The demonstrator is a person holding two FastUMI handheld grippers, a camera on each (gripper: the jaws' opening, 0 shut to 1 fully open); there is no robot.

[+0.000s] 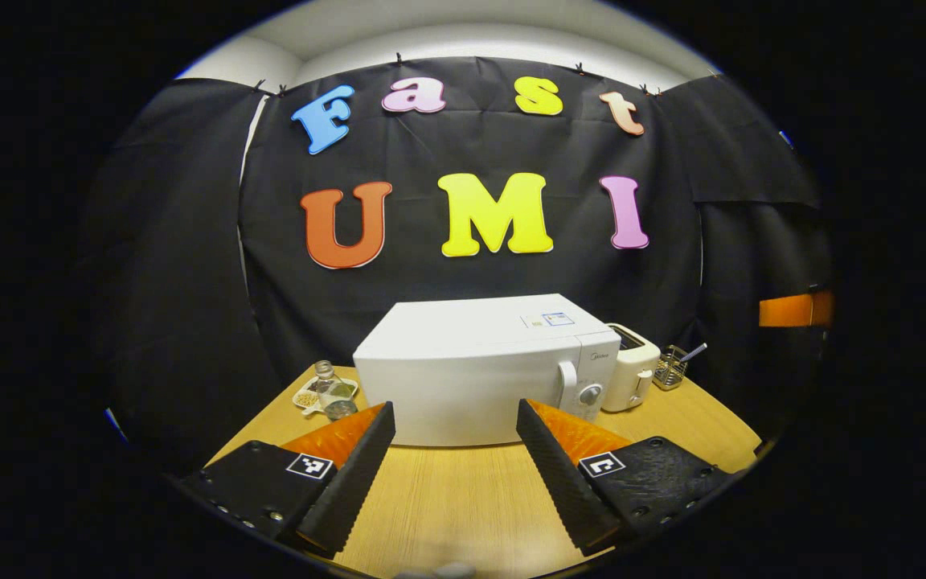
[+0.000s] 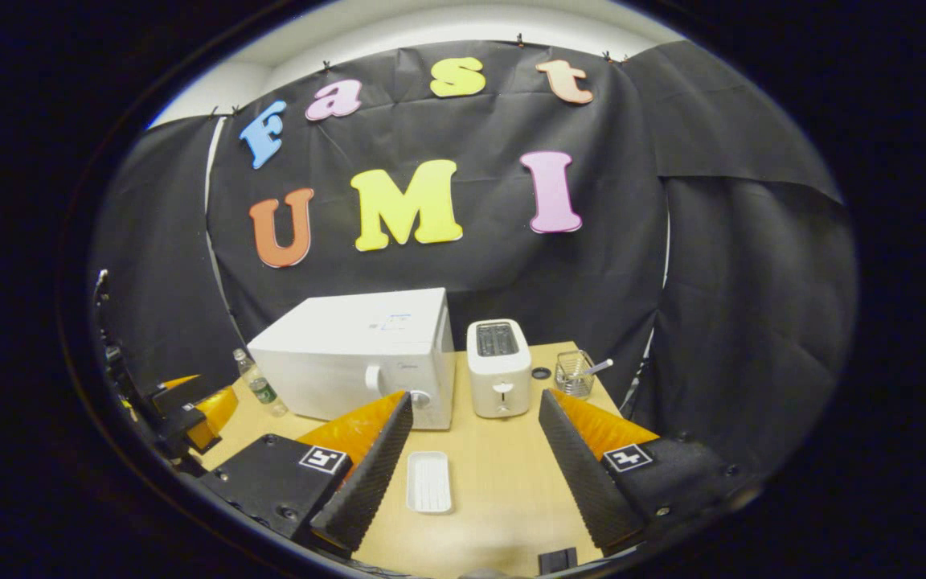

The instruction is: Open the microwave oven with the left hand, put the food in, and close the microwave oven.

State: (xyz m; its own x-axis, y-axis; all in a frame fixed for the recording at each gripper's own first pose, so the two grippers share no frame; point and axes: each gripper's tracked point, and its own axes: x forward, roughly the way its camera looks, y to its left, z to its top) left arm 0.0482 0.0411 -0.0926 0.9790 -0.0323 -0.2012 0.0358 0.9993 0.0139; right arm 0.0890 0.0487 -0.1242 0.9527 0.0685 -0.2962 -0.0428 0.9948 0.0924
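Black cloth hangs behind a wooden counter (image 1: pixel 447 490) that carries a white microwave oven (image 1: pixel 471 378) with its door closed. Its handle (image 1: pixel 567 384) and a round knob (image 1: pixel 589 394) are on its right side in the left gripper view. Just beside it on that side stands a white toaster (image 1: pixel 632 366), and further right a small wire basket (image 1: pixel 670 368) with a utensil inside. On the other side of the oven are a clear bottle (image 1: pixel 333 390) and a small dish (image 1: pixel 308 396).

The left claw (image 1: pixel 455 474) hovers released in front of the oven door, holding nothing. The right claw (image 2: pixel 471 474) is also released and empty; under it, a white tray (image 2: pixel 429 481) lies on the counter, in front of the oven and the toaster. I cannot tell if food is on it.
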